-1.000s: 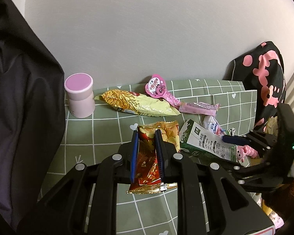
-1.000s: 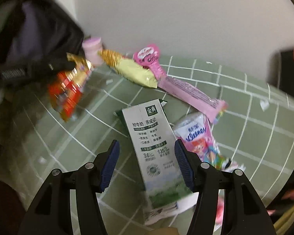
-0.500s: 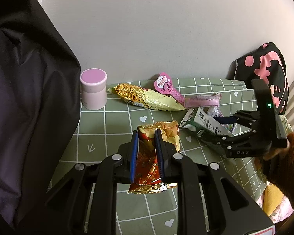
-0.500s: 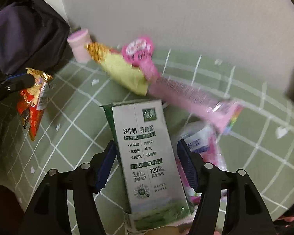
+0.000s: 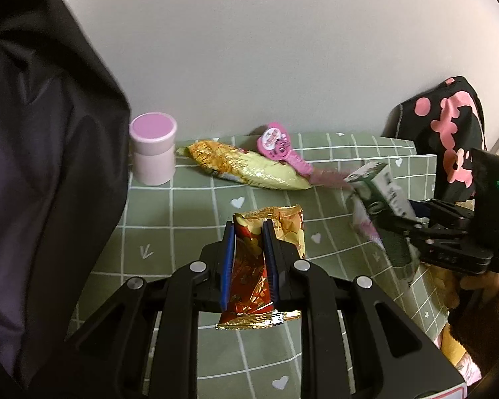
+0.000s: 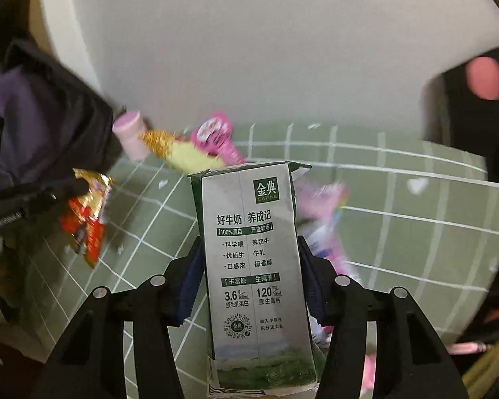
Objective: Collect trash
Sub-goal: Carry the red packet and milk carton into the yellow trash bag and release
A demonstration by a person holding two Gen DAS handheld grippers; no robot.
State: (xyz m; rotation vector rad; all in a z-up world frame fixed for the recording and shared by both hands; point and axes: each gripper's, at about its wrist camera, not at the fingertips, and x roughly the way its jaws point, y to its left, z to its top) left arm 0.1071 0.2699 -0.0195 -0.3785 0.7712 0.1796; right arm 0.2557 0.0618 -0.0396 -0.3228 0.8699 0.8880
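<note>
Left tongs: clenched on a red-and-gold snack wrapper, blue pads pressed to either side, wrapper held clear above the green grid-patterned cloth of the counter. Right tongs: clenched on a grey-and-green milk carton, printed face toward the camera, carton lifted off the cloth; in the left wrist view the same carton shows to the right of the snack wrapper, motion-blurred. Beyond the carton, on the cloth: a pink stick-shaped packet, blurred, just behind and to the right of it. Farther back from the carton, toward the wall: a yellow-and-gold snack bag lying flat, a round pink candy wrapper touching its far end. Left of the snack bag: a pink lidded jar, upright. Far right of the carton: black fabric with pink print.
</note>
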